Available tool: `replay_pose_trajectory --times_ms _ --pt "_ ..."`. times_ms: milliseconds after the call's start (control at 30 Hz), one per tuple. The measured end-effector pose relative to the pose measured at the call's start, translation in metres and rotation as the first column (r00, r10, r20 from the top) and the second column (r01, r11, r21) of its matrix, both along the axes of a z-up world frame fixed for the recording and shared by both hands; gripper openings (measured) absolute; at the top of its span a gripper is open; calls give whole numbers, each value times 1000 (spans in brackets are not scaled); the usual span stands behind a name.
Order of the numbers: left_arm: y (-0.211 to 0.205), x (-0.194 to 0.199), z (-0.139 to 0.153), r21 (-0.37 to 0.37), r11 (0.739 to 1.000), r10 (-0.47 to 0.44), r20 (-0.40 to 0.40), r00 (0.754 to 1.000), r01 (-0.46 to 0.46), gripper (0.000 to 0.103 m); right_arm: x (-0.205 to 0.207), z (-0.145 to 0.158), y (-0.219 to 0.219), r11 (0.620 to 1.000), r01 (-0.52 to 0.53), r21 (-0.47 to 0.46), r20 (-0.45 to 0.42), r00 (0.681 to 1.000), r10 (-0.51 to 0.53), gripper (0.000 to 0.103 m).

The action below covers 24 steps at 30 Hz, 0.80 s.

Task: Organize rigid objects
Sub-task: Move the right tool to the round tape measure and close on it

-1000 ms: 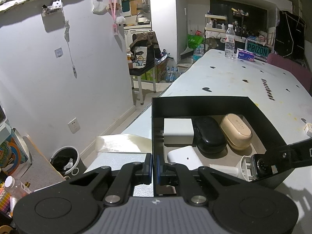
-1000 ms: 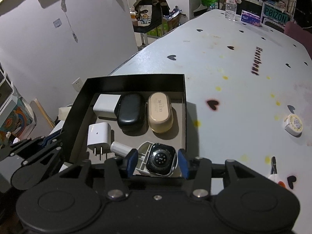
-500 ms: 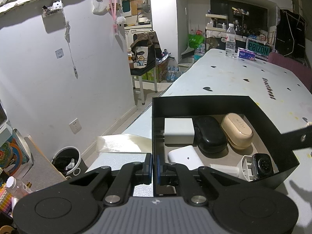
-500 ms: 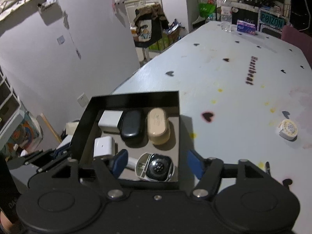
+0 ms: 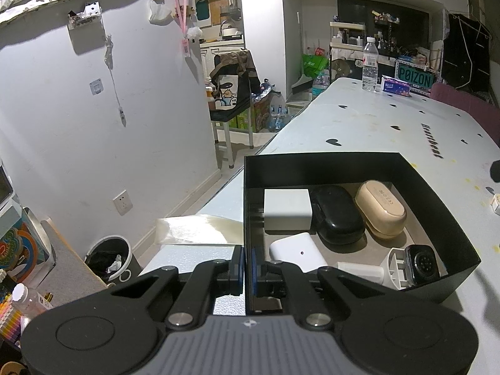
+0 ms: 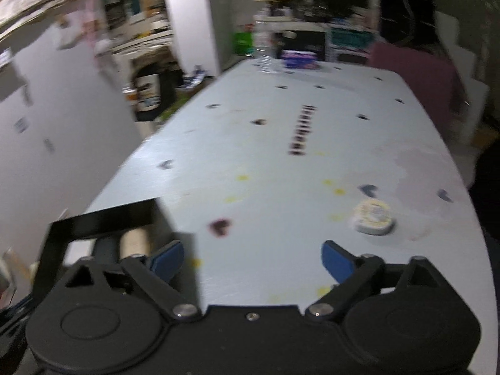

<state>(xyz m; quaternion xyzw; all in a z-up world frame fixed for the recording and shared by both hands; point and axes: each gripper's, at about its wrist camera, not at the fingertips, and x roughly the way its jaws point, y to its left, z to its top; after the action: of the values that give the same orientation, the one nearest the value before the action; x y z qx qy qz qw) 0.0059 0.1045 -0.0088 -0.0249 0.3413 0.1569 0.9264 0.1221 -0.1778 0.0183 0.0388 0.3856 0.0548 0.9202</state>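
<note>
A black open box sits on the pale table. Inside lie a white block, a black case, a beige case, a white charger and a smartwatch in a white holder. My left gripper is shut on the box's near-left wall. In the blurred right wrist view my right gripper hangs over bare table to the right of the box, its jaws still opening with nothing between them. A round white disc lies beyond its right finger.
A water bottle and a tissue pack stand at the table's far end. A pink chair back is beyond the far right edge. A waste bin stands on the floor left of the table by the wall.
My right gripper let go of the smartwatch in the box, opened wide and swung right over the bare table. The left gripper kept still on the box wall.
</note>
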Motion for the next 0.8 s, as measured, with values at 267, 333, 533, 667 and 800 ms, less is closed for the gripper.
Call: replay_pose_trajectory --times_ms 267,333,533,667,800 --pt "6 0 -2 -8 1000 1 2 1000 -1 3 32 -30 -50 972 236 -16 20 972 -236 99" --pt "7 0 -2 -5 1000 1 2 1000 -1 3 40 -39 -59 957 289 -23 23 957 -288 99" --pt "8 -1 -3 -6 1000 0 2 1000 0 4 64 -68 -84 917 398 7 -15 917 -398 99" --pt "5 0 -2 -6 1000 0 2 1000 0 4 72 -82 -89 915 403 -5 -18 915 -403 95" --pt "6 0 -3 -5 1000 0 2 1000 0 4 81 -91 -90 932 362 -8 -27 932 -362 76"
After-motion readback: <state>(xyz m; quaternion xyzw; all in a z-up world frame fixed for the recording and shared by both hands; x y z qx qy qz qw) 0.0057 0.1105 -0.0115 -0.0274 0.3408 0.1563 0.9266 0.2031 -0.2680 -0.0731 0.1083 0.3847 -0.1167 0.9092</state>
